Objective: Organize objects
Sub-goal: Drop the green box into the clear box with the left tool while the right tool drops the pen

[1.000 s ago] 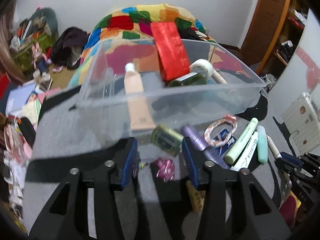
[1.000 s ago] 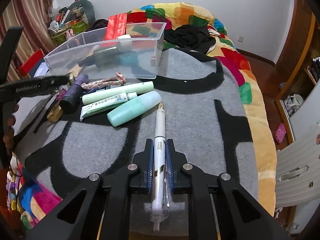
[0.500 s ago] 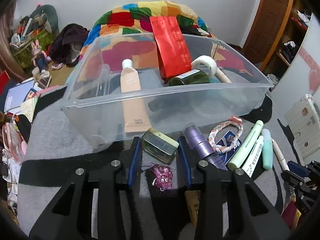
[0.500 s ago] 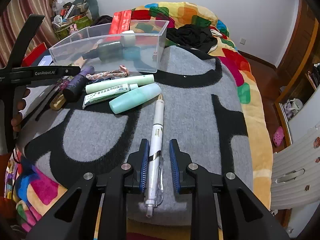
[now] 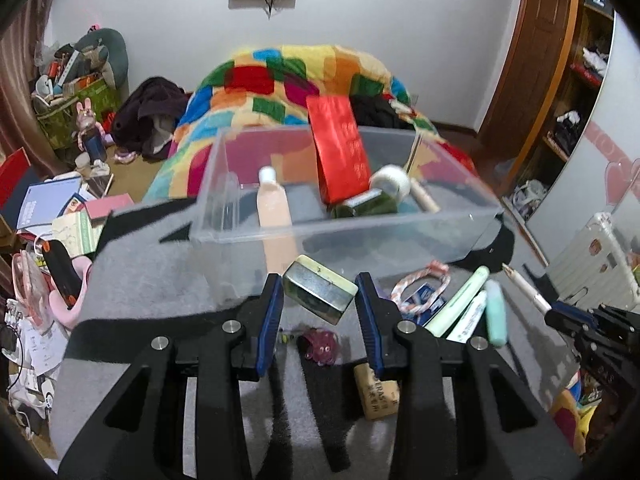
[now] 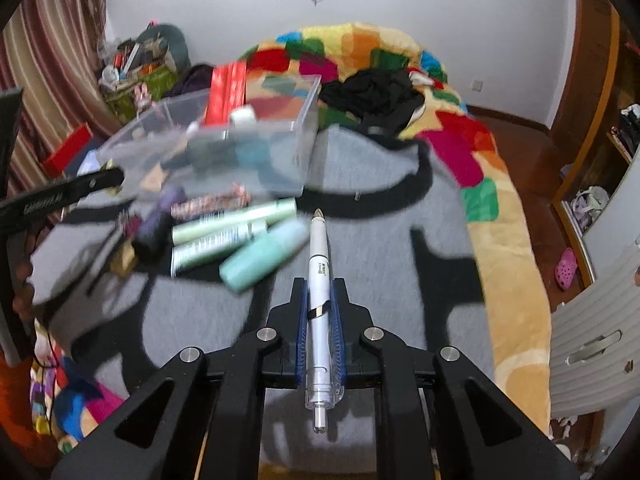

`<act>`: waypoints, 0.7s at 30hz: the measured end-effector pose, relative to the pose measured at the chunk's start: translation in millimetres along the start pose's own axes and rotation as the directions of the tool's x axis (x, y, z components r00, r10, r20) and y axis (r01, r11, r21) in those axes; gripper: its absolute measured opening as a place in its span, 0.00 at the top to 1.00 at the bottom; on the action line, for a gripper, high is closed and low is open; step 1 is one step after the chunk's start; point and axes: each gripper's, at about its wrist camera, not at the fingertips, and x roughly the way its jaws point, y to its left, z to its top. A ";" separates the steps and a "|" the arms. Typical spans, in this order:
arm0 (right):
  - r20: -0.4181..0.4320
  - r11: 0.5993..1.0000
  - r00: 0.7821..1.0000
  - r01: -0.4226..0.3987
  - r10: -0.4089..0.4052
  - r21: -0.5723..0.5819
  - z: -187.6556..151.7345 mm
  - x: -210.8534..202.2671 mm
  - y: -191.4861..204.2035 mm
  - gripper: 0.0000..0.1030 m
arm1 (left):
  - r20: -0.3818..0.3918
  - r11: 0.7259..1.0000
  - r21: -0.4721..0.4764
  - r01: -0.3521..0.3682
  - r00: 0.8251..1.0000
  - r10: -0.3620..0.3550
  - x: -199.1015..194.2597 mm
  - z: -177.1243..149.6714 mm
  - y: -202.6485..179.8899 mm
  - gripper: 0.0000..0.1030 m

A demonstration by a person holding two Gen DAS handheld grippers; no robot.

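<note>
Grey-and-black blanket point(image 5: 152, 264) covers a bed whose far end carries a patchwork quilt point(image 5: 280, 80) of bright colours; clutter sits on the floor at the far left. Toward the left of the blanket, the left gripper point(image 5: 319, 306) grips a small green block point(image 5: 320, 290) with a pale top, held tilted and raised off the blanket, its long axis running crosswise between the blue pads. Directly beyond it stands a clear plastic bin point(image 5: 240, 236), long side facing the camera, holding a peach bottle point(image 5: 274, 208) that points away, a red packet point(image 5: 340, 152) leaning upright, a dark green bottle and a roll of tape point(image 5: 390, 182). Below the block lies a small pink toy point(image 5: 320, 344). Further right, in front of the bin, lie a braided bracelet point(image 5: 416, 284), then two pale green tubes point(image 6: 236, 224) side by side and a mint case point(image 6: 264, 254), all angled toward the bin. Rightmost, the right gripper point(image 6: 319, 312) is clamped on a white pen point(image 6: 319, 280), whose long axis runs straight forward along the fingers, nib away from the camera, clear clicker end nearest.
</note>
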 end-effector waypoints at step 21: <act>0.156 0.996 0.985 -0.073 0.079 -0.043 98.4 20.5 32.6 0.90 | 0.039 0.998 -0.059 -0.026 0.999 0.028 15.9 42.1 21.7 0.64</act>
